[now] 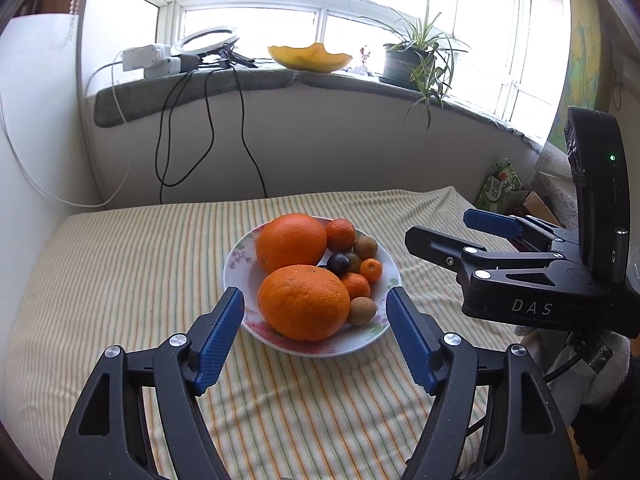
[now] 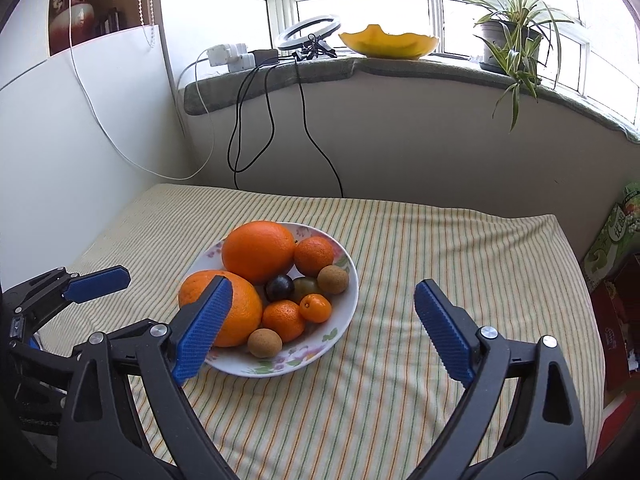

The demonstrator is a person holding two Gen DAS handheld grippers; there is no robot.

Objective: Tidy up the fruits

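Orange fruit and smaller pieces all sit on the plate at twelve o'clock, seemingly sorted, while left gripper and right gripper hover spread, empty.

You're looking at a table draped in a striped cloth. One floral plate sits directly on that cloth, toward the middle, heaped with fruit.
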